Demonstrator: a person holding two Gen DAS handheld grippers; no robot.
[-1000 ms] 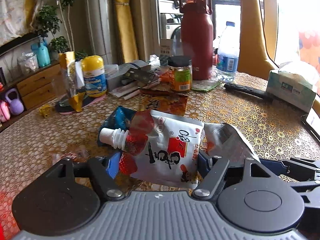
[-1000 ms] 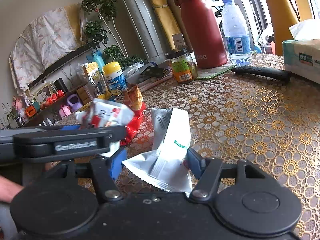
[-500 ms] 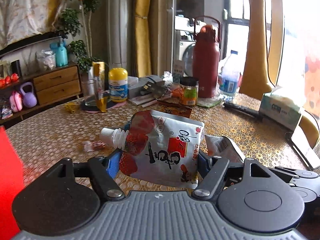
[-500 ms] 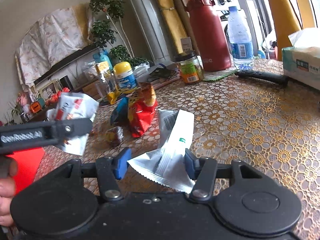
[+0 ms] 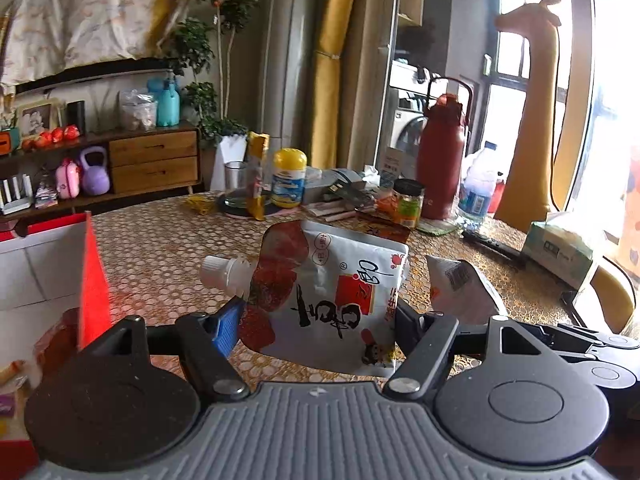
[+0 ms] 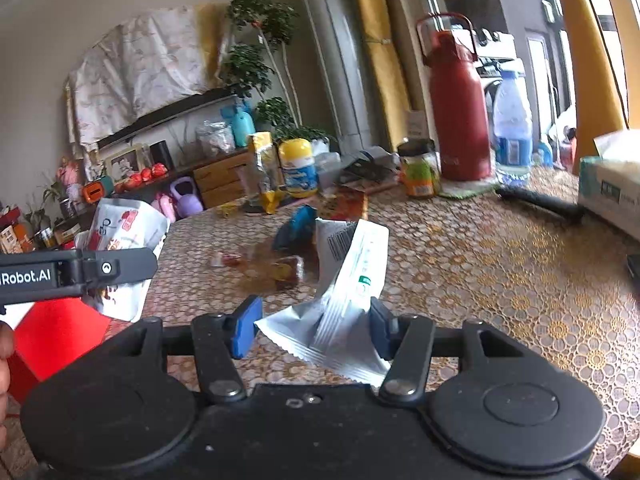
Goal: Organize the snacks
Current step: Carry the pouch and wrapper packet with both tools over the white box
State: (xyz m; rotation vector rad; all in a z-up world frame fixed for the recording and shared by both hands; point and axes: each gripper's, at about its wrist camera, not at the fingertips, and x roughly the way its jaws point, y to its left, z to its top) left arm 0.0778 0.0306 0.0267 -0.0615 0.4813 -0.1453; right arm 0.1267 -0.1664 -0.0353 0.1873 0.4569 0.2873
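Observation:
My left gripper (image 5: 316, 320) is shut on a white spouted pouch (image 5: 332, 280) with red fruit print, held above the table beside an open red bag (image 5: 94, 288) at the left. My right gripper (image 6: 314, 326) is shut on a white and silver snack packet (image 6: 352, 280), lifted clear of the tablecloth. In the right wrist view the left gripper (image 6: 80, 272) shows side-on with the pouch (image 6: 128, 232) over the red bag (image 6: 52, 336). A blue packet (image 6: 294, 228), a clear-wrapped dark snack (image 6: 280, 272) and a small candy (image 6: 228, 258) lie on the table.
At the back of the table stand a red thermos (image 6: 460, 112), a water bottle (image 6: 512, 120), a jar (image 6: 420, 172) and a yellow-lidded bottle (image 6: 298, 168). A tissue box (image 6: 612, 188) and a black stick-like object (image 6: 540, 202) lie at the right.
Both grippers rose and moved left with their packets, and the red bag came into view. The right jaws narrowed on the white packet.

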